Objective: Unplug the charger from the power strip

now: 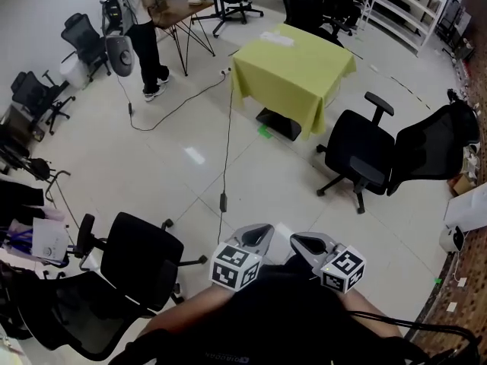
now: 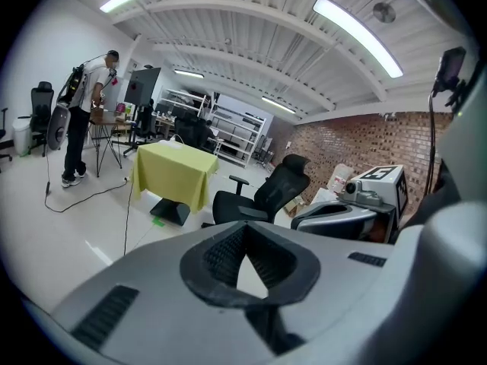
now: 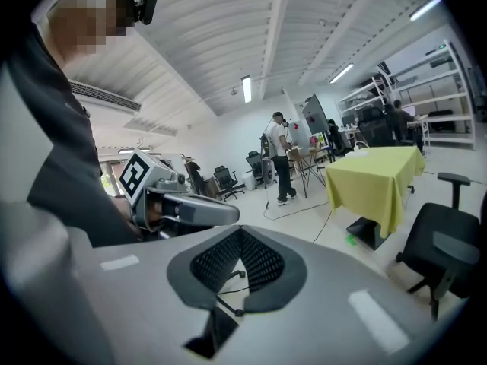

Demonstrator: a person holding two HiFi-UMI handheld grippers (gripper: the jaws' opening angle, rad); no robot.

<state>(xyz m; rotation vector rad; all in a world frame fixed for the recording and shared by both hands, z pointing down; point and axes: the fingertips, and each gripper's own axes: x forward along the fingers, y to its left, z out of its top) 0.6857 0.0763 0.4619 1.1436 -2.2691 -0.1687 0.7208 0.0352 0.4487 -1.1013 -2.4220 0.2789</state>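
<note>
Both grippers are held close to my body, far from the table with the yellow cloth. A flat white thing lies on that cloth; it is too small to tell whether it is the power strip. A black cable with a dark block on it runs across the floor toward the table. My left gripper is shut with nothing between its pads. Beside it, my right gripper is shut and empty too. No charger can be made out.
A black office chair stands close at my left, and two more stand at the right. A person stands at a wooden table at the far left. Shelves line the back wall.
</note>
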